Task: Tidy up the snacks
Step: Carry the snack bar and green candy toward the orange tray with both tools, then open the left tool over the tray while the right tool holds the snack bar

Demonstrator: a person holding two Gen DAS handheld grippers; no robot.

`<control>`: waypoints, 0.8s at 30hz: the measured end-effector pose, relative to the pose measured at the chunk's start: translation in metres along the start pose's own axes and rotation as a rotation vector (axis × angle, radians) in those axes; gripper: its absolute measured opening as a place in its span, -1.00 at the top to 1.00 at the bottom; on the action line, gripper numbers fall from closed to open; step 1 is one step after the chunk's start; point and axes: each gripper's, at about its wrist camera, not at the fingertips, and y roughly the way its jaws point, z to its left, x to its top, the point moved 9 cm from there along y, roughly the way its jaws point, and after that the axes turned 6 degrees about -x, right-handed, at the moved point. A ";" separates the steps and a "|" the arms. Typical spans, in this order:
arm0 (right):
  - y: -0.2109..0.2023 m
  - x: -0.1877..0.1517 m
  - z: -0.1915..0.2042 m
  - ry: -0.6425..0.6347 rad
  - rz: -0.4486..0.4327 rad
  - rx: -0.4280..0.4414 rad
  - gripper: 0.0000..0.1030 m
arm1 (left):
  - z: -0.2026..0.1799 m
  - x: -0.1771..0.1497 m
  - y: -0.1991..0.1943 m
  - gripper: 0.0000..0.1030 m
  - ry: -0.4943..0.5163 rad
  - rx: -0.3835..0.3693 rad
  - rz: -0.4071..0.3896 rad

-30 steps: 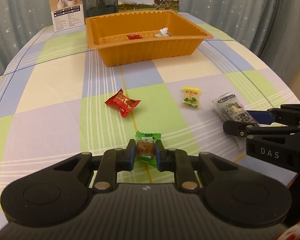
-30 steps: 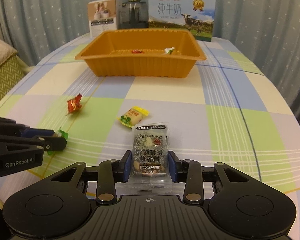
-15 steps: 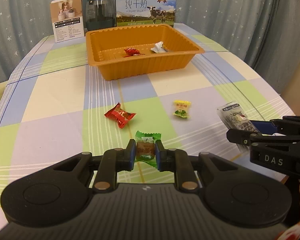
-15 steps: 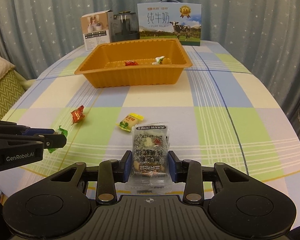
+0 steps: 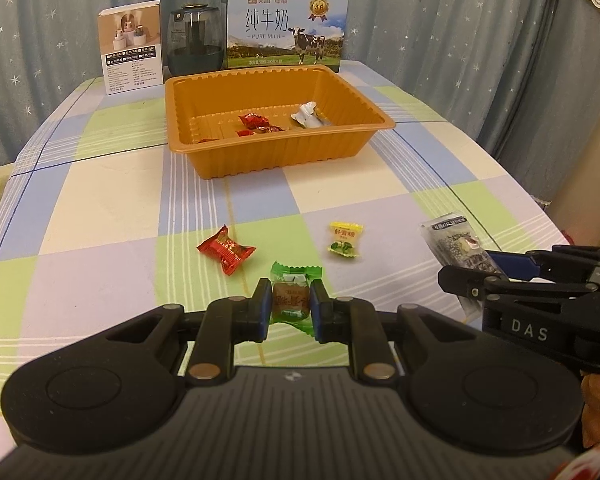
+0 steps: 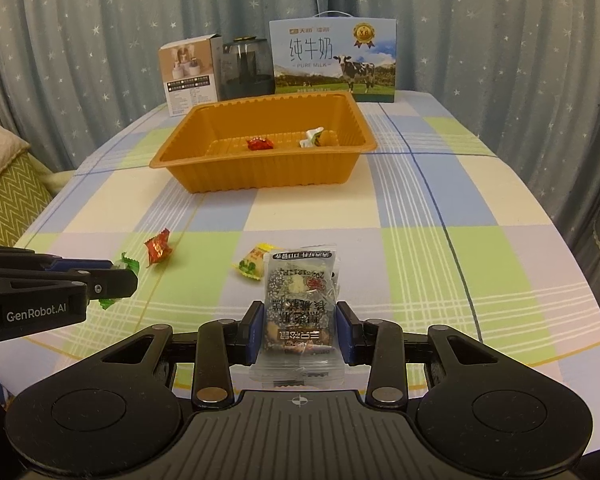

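Orange plastic forms the tray [image 5: 276, 160] at the far middle of the checked tablecloth [image 5: 100, 184], seen from the left wrist camera. Inside it lie red wrapped sweets [image 5: 256, 123] and a white wrapped sweet [image 5: 308, 115]. Close to the camera, the left gripper [image 5: 290, 304] is closed on a green wrapped candy [image 5: 291, 300], held above the cloth. Just beyond it, loose on the cloth, lie a red candy [image 5: 226, 250] and a yellow candy [image 5: 343, 239]. At right, the right gripper [image 5: 488, 276] reaches in from the side with a clear packet [image 5: 456, 244] between its jaws.

From the right wrist camera, the right gripper [image 6: 299, 330] is closed on the clear packet [image 6: 300, 308] of dark snack pieces, which stands up between the blue pads. The left gripper [image 6: 116, 274] shows at the left edge with green wrapper peeking out. The tray [image 6: 260, 176] sits well ahead, with a few sweets already inside.

The job looks partly done: two snacks are gripped and two remain on the cloth.
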 end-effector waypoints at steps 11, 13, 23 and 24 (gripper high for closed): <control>0.007 0.041 -0.007 0.003 -0.036 0.013 0.27 | 0.000 0.034 0.006 0.66 -0.025 -0.027 -0.031; 0.011 0.054 -0.009 0.002 -0.045 0.017 0.27 | 0.001 0.044 0.008 0.66 -0.032 -0.035 -0.040; 0.036 0.122 -0.012 -0.003 -0.076 0.035 0.27 | 0.017 0.104 0.020 0.66 -0.046 -0.040 -0.093; 0.039 0.128 -0.011 -0.007 -0.077 0.038 0.27 | 0.019 0.110 0.022 0.66 -0.042 -0.038 -0.098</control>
